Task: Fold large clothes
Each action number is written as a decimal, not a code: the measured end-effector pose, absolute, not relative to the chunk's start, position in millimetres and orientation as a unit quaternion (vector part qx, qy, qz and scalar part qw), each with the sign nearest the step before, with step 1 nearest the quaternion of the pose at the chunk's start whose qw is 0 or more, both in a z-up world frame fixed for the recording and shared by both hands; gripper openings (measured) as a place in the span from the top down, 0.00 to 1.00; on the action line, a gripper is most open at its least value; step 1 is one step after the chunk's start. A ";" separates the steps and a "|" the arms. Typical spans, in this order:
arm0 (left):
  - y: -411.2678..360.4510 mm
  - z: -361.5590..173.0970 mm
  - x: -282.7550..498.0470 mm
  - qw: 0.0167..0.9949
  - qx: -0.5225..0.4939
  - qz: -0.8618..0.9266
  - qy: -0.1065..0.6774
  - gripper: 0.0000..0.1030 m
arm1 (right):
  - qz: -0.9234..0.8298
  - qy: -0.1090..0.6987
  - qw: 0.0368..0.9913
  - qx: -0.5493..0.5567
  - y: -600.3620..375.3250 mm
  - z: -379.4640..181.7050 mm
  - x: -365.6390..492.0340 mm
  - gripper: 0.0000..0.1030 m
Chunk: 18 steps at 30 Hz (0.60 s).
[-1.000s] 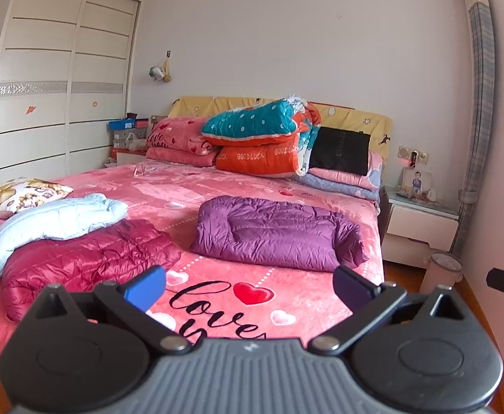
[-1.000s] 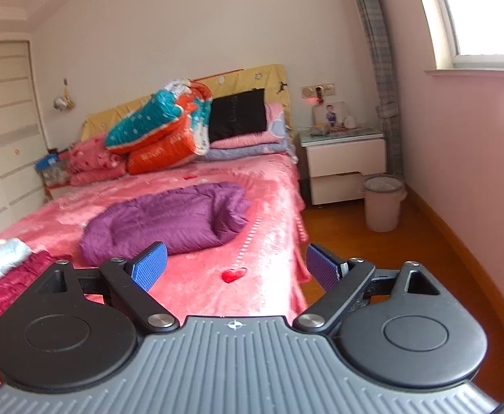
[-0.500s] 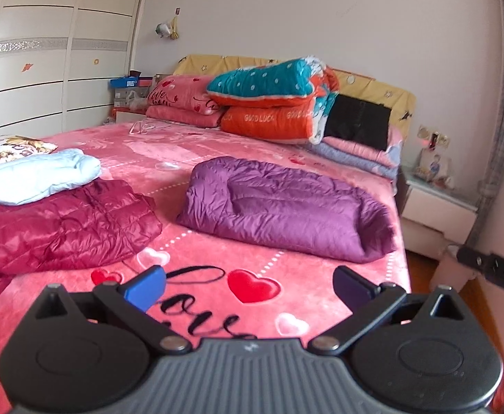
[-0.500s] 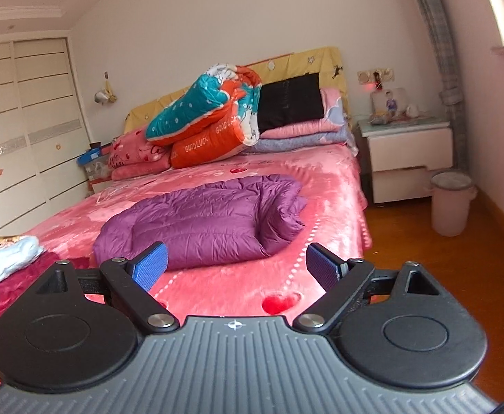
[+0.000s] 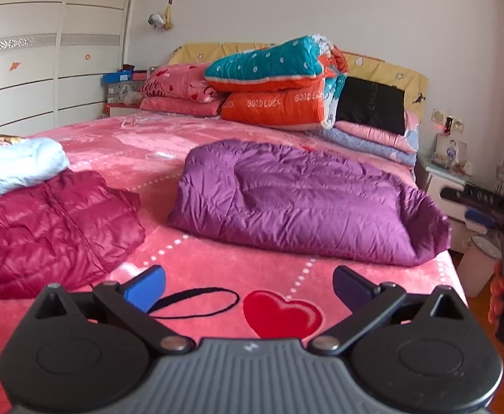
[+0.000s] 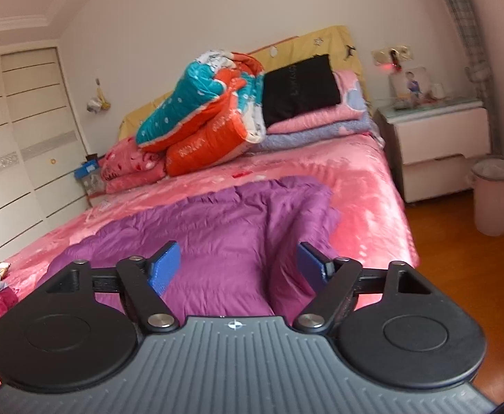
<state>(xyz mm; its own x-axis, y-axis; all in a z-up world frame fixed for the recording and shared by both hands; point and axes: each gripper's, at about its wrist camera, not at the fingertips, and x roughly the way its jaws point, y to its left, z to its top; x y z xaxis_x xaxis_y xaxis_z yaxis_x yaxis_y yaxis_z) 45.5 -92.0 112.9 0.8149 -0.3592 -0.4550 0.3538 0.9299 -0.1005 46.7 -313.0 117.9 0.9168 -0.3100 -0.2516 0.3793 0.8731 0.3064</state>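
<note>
Purple puffer jacket (image 5: 303, 200) lying bunched on the pink bed (image 5: 279, 276), maroon jacket (image 5: 51, 220) off to its left, right gripper (image 6: 240, 269) over the purple fabric – fingers spread, nothing held, left gripper (image 5: 248, 286) low over the bedspread – also spread wide, empty

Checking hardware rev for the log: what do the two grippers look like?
Both match: left gripper and right gripper have black linkage arms with silver pivot bolts, blue rectangular pads, round black side housings and a ribbed grey centre plate bearing a small white mark. No cables visible.

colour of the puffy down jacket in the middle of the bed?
Purple puffy down jacket, plain and quilted; clearest in the left wrist view.
</note>
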 end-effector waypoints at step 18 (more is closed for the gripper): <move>-106.1 63.2 54.9 0.938 0.026 -0.202 0.280 0.01 | -0.255 0.183 0.921 0.230 -383.0 42.3 88.3 0.29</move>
